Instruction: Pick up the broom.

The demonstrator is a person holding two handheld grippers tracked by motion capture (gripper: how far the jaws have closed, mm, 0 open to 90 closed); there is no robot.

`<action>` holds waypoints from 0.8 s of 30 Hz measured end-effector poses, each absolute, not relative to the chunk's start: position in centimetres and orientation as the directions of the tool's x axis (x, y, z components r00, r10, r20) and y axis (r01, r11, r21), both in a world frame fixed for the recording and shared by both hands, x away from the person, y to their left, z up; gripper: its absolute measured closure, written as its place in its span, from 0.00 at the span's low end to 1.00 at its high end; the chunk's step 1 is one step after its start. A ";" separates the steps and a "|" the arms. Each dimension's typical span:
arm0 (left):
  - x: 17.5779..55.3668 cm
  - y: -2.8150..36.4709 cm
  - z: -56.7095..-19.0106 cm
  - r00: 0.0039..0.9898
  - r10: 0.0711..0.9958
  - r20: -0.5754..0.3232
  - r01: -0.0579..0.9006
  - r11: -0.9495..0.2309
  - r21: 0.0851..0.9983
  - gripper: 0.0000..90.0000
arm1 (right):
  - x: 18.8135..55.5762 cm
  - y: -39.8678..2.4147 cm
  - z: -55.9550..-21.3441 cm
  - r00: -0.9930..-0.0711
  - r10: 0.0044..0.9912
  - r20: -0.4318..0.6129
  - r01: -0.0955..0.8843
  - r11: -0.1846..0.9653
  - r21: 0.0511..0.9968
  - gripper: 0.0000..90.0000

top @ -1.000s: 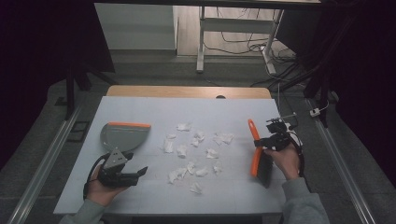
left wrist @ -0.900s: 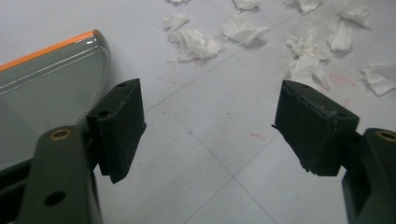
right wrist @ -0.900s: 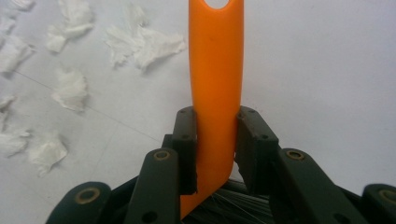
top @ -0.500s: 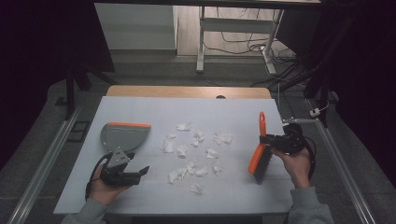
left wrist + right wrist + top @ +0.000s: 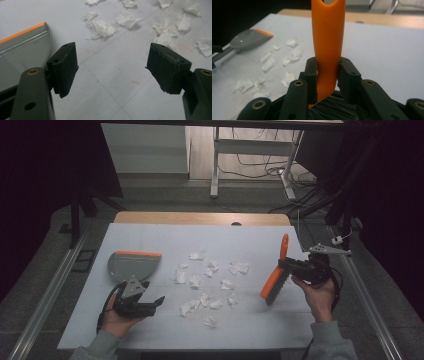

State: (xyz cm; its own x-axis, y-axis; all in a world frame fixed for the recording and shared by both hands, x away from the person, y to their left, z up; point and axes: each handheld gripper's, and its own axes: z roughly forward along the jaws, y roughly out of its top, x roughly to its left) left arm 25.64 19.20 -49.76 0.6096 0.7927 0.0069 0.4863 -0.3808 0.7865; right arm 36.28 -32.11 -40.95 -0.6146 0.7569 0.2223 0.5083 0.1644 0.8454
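An orange hand brush point(image 5: 276, 276) with dark bristles is held off the white table at the right, handle pointing up and away. My right gripper point(image 5: 292, 266) is shut on its orange handle point(image 5: 327, 50), the pads pressing both sides. Several crumpled white paper scraps point(image 5: 210, 285) lie scattered mid-table. A grey dustpan point(image 5: 131, 265) with an orange lip rests at the left. My left gripper point(image 5: 152, 304) hovers low at the front left, open with nothing between its jaws; in the left gripper view the dustpan point(image 5: 20, 55) sits just left of it and paper scraps point(image 5: 102, 27) lie ahead.
The white table top point(image 5: 250, 240) ends in a wooden strip point(image 5: 200, 218) at the far side. Metal rails run along both sides of the table. Beyond stand a white desk frame point(image 5: 215, 160) and loose cables on the floor.
My right gripper has lifted the brush and carried it right, tilting the handle more upright. The left gripper has stayed at the front left.
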 end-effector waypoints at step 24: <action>27.9 11.1 -47.7 0.737 0.676 0.009 0.382 -0.427 0.819 0.29 | 36.1 -26.7 -41.0 -0.675 0.662 0.326 0.486 0.067 0.871 0.78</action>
State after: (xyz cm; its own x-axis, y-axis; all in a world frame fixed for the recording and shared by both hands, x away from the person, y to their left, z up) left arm 27.93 11.14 -47.68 0.7368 0.6761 0.0088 0.3824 -0.4274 0.8192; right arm 36.11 -26.70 -40.97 -0.6748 0.6622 0.3257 0.4864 0.0673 0.8711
